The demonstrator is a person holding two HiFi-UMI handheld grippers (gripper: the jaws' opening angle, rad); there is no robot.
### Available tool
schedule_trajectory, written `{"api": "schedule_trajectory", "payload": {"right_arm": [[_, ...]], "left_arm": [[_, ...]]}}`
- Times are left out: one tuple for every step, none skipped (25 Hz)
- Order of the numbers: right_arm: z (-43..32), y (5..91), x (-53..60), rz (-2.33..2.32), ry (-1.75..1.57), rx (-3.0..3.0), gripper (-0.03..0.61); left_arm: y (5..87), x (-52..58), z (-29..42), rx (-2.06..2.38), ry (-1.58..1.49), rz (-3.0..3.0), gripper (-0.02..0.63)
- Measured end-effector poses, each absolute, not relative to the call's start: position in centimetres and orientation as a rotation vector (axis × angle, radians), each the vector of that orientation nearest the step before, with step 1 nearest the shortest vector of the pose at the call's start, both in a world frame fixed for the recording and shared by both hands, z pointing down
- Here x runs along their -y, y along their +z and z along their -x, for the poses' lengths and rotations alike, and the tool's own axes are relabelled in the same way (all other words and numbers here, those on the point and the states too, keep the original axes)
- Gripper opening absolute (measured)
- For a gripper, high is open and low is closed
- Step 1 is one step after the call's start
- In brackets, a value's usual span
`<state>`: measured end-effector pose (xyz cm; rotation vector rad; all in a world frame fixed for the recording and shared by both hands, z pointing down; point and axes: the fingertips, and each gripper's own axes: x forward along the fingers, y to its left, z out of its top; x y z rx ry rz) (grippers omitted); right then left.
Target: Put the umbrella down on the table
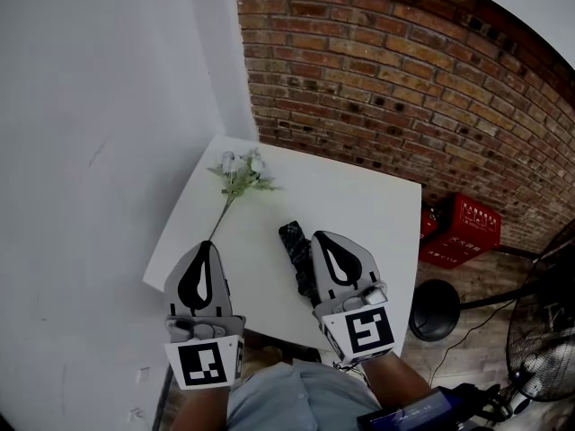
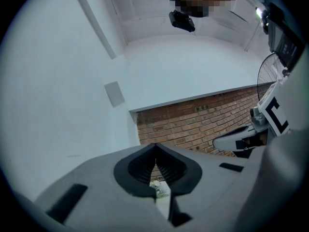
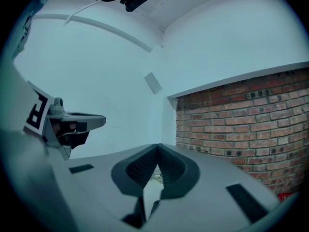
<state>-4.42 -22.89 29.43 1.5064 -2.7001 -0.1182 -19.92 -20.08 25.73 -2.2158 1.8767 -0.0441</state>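
Observation:
A folded black umbrella (image 1: 296, 252) lies on the white table (image 1: 359, 205) near its front edge. Its nearer end is hidden under my right gripper (image 1: 320, 235). That gripper hovers over the umbrella's right side with its jaws shut and nothing between them; in the right gripper view the closed tips (image 3: 157, 147) point toward the wall corner. My left gripper (image 1: 207, 244) is held over the table's front left corner, also shut and empty, and its tips (image 2: 155, 146) meet in the left gripper view. The grippers sit side by side, roughly level.
A sprig of white artificial flowers (image 1: 241, 176) lies at the table's far left. A white wall runs along the left, a brick wall (image 1: 404, 79) behind. On the floor to the right stand a red crate (image 1: 463, 232), a round black base (image 1: 435, 309) and a fan (image 1: 544, 330).

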Motion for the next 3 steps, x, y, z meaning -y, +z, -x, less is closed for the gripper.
{"api": "schedule_trajectory", "payload": {"right_arm": [[4.4,29.53,22.92,-1.508,-0.125,2.698,0.005],[4.39,29.63,22.94,-1.509,-0.129,2.696,0.005],[4.39,29.72,22.97,-1.51,-0.132,2.694,0.005]], "left_arm": [[25.82,20.08,19.93,-1.877,-0.044,2.217,0.009],[25.85,20.08,19.97,-1.874,-0.043,2.215,0.009],[25.87,20.09,20.02,-1.871,-0.043,2.212,0.009]]}}
